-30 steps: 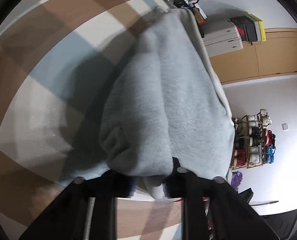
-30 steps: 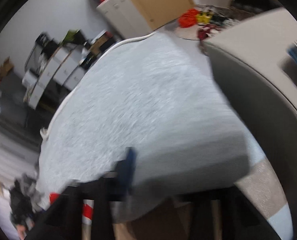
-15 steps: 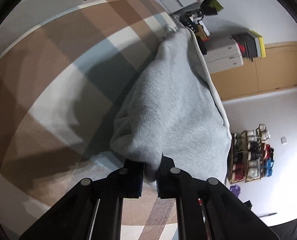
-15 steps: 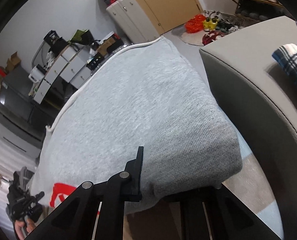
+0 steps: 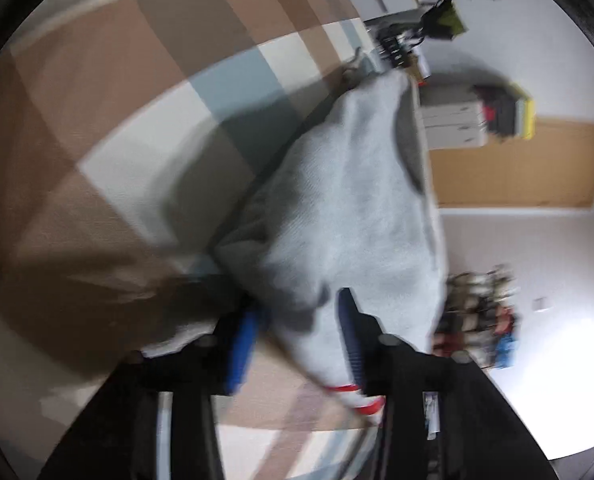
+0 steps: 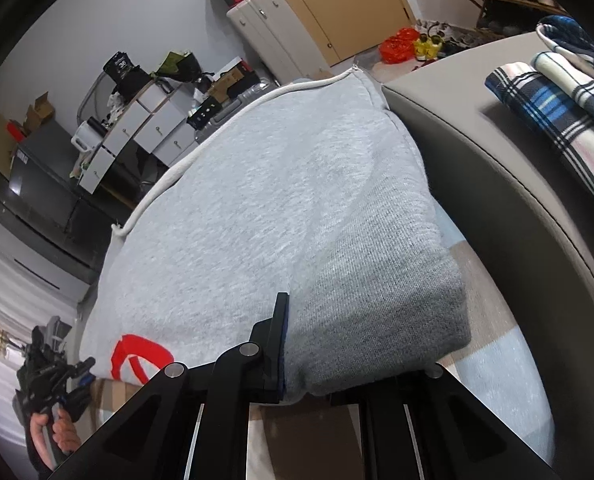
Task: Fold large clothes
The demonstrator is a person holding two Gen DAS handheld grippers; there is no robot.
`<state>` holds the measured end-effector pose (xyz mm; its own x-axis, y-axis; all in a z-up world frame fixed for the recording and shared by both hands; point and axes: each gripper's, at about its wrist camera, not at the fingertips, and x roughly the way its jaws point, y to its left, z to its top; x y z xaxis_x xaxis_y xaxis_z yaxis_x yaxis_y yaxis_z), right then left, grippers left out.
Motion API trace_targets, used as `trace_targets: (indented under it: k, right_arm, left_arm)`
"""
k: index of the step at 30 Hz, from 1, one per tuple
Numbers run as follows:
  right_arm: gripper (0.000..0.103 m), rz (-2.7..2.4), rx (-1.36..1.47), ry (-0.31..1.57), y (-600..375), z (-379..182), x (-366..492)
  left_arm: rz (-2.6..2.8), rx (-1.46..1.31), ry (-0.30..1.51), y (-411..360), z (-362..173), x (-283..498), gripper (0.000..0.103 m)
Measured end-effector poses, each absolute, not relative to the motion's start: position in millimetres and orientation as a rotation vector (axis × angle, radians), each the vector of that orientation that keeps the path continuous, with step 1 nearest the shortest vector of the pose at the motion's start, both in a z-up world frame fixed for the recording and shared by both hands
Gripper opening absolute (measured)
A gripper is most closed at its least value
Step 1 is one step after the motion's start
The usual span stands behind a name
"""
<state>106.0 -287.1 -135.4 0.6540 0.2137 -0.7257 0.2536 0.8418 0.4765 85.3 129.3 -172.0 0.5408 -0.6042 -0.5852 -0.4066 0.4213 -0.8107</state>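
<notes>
A folded grey sweatshirt [image 6: 281,208] is shown lying on a checked brown, white and blue blanket [image 5: 109,128]; every place here is given relative to that sweatshirt. At its nearest edge, the right gripper [image 6: 317,364] is seen clenched on a thick fold of the grey cloth. At its other near corner, beside a red print [image 6: 137,356], the left gripper [image 5: 297,332] is seen with its jaws opening, the cloth lying loosely between the blue pads [image 5: 243,344]. To the sweatshirt's right, a grey cushioned seat [image 6: 509,184] is seen bearing folded plaid clothes [image 6: 557,116]. Beyond its far edge, white drawers [image 6: 145,128], a wooden door [image 6: 337,4] and a shoe rack [image 5: 477,316] are seen.
</notes>
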Motion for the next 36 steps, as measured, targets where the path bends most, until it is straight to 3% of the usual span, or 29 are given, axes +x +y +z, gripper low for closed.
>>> trace_targets:
  k: [1,3,5,11,12,13,14,15,23,36]
  right_arm:
    - [0.011,-0.027,0.593,0.873,-286,-136,105]
    - [0.011,-0.036,0.619,0.870,-287,-138,107]
    - [0.012,-0.039,0.640,0.860,-288,-141,106]
    - [0.012,-0.053,0.649,0.822,-286,-149,105]
    - [0.012,-0.058,0.649,0.815,-287,-149,105]
    - [0.012,-0.060,0.656,0.808,-287,-149,104]
    - [0.011,-0.057,0.663,0.805,-288,-149,105]
    - [0.011,-0.056,0.660,0.799,-290,-148,103]
    - [0.010,-0.074,0.679,0.748,-294,-142,96]
    - [0.007,-0.139,0.632,0.740,-307,-132,62]
  left_arm:
    - [-0.171,-1.194,1.041,129,-171,89,0.053]
    - [-0.193,-1.164,1.011,124,-165,99,0.074]
    - [-0.211,-1.131,1.012,118,-160,109,0.083]
    - [-0.223,-1.095,1.013,110,-157,139,0.083]
    - [-0.225,-1.095,1.018,112,-158,136,0.078]
    - [-0.212,-1.072,1.032,113,-158,136,0.066]
    - [-0.172,-1.030,1.057,114,-159,136,0.020]
    - [-0.174,-1.030,1.071,116,-164,136,0.011]
    - [-0.185,-1.128,1.010,123,-162,114,0.006]
    - [-0.297,-1.068,0.978,93,-130,70,0.002]
